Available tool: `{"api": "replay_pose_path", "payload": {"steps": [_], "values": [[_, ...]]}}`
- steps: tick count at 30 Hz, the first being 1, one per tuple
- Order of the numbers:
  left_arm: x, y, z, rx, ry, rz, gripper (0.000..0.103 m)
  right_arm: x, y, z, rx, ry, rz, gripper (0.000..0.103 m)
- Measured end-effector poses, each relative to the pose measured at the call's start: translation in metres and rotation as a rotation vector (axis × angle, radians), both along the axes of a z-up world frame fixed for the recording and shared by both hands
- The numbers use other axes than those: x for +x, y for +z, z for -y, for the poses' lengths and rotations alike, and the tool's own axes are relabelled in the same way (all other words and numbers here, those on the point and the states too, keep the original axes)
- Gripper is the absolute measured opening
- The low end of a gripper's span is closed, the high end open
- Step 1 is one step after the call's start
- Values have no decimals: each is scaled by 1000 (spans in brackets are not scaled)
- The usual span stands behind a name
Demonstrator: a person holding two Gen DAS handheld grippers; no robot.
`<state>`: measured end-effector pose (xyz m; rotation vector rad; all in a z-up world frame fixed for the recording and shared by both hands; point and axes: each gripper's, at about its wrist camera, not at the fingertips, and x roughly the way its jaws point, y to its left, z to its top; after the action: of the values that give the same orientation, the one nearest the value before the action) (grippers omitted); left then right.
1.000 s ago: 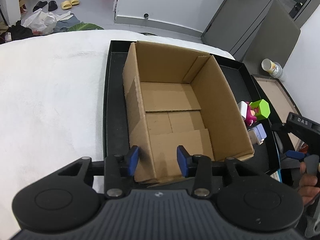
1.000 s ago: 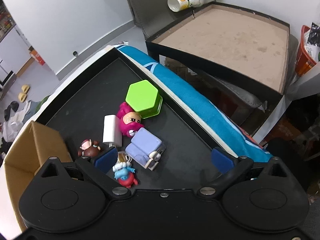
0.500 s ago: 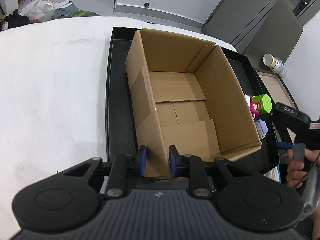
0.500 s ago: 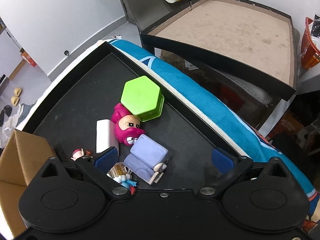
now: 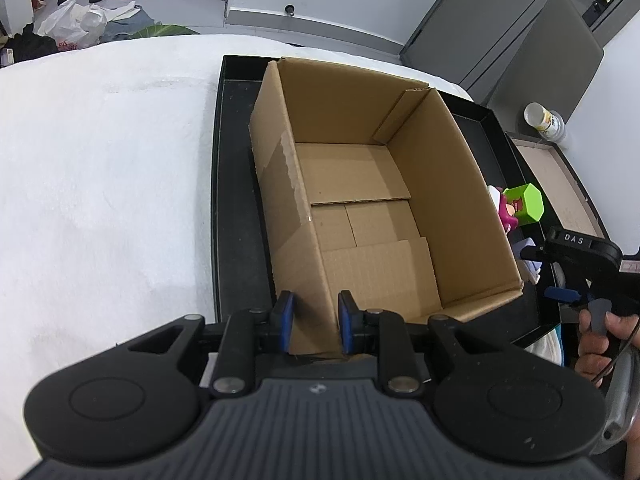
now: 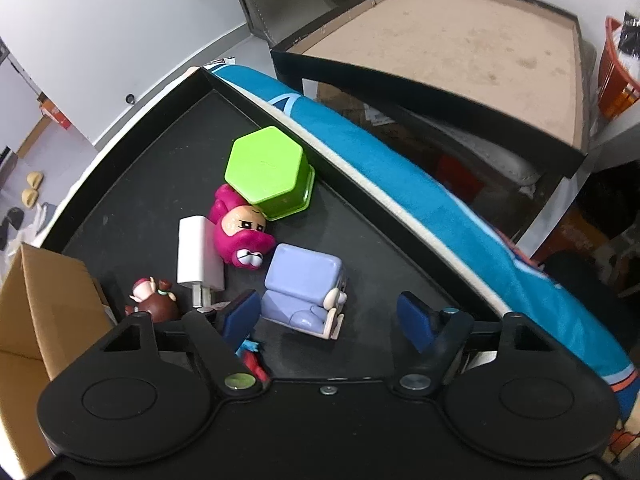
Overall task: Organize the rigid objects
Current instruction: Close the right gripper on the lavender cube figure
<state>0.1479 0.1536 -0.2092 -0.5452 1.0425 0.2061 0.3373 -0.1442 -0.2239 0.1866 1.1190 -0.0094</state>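
Since a second ago the left claw (image 5: pixel 313 322) has pinched the cardboard box (image 5: pixel 372 216) corner. Right claw (image 6: pixel 327 316), just narrowing, stands spread, lilac toy (image 6: pixel 304 288) untouched between its pads; black tray (image 6: pixel 132 168) bare beyond.

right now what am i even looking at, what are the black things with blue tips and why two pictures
No robot here: a person holds a handheld tool in each hand, each with a camera looking along its two blue-padded fingers. The left tool is clamped on the near wall of an empty cardboard box. The right tool has just been closing around a lilac toy armchair, not gripping yet. Nearby in the black tray lie a green hexagonal box, a pink figurine and a white charger.
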Motion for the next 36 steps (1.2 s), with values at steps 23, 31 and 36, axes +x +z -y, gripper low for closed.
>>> {"api": "replay_pose_path", "payload": {"steps": [23, 31, 36], "values": [[1, 0, 1, 10, -17, 6, 23, 8, -13, 12, 80, -33, -53, 43], [-2, -1, -3, 0, -2, 16, 23, -3, -2, 4, 9, 39, -7, 42], [-3, -1, -3, -1, 1, 19, 23, -10, 9, -6, -23, 89, 21, 42]]}}
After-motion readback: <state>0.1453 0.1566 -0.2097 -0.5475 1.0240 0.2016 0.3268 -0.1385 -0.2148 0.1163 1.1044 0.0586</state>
